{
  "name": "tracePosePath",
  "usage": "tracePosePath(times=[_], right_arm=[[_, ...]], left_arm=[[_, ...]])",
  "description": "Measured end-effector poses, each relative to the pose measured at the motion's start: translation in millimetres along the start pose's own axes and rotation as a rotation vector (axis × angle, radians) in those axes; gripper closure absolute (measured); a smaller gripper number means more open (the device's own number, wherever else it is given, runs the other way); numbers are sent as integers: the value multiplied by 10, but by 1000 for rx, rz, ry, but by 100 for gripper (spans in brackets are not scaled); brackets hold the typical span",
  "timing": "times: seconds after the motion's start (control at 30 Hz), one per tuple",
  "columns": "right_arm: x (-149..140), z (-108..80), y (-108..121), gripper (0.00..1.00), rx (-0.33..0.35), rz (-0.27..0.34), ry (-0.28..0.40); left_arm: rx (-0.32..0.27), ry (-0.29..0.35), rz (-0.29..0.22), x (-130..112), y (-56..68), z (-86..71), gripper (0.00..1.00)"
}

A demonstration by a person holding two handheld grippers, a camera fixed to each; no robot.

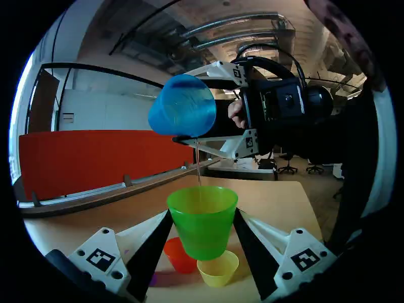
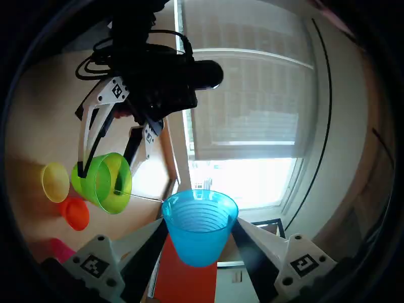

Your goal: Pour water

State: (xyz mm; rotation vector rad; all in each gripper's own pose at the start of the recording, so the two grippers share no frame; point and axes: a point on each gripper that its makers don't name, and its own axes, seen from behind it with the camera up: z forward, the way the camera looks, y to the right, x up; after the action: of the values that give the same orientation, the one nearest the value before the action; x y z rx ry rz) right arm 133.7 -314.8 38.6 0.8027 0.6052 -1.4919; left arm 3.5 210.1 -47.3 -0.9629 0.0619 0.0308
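Note:
In the left gripper view my left gripper (image 1: pixel 203 230) is shut on an upright green cup (image 1: pixel 203 220), held above the wooden table (image 1: pixel 272 202). Above it my right gripper (image 1: pixel 198 115) is shut on a blue cup (image 1: pixel 183 105) tipped on its side, and a thin stream of water (image 1: pixel 198 166) falls from its rim into the green cup. In the right gripper view the blue cup (image 2: pixel 200 232) sits between my right gripper's (image 2: pixel 200 227) fingers, and the green cup (image 2: pixel 103 183) shows at left in my left gripper (image 2: pixel 101 166).
An orange cup (image 1: pixel 179 255) and a yellow cup (image 1: pixel 218 267) stand on the table below the green cup; they appear again as orange cup (image 2: pixel 74 213) and yellow cup (image 2: pixel 54 182). A pink thing (image 2: pixel 60 248) lies nearby. A red partition (image 1: pixel 96 159) runs behind the table. A hand (image 1: pixel 235 112) holds the right gripper.

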Motion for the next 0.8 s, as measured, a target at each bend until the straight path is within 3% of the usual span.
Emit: tracePosePath(times=[0.8], right_arm=[[37, -5, -5, 12, 1, -2, 0]], left_arm=[[3, 0, 4, 31, 4, -12, 16]])
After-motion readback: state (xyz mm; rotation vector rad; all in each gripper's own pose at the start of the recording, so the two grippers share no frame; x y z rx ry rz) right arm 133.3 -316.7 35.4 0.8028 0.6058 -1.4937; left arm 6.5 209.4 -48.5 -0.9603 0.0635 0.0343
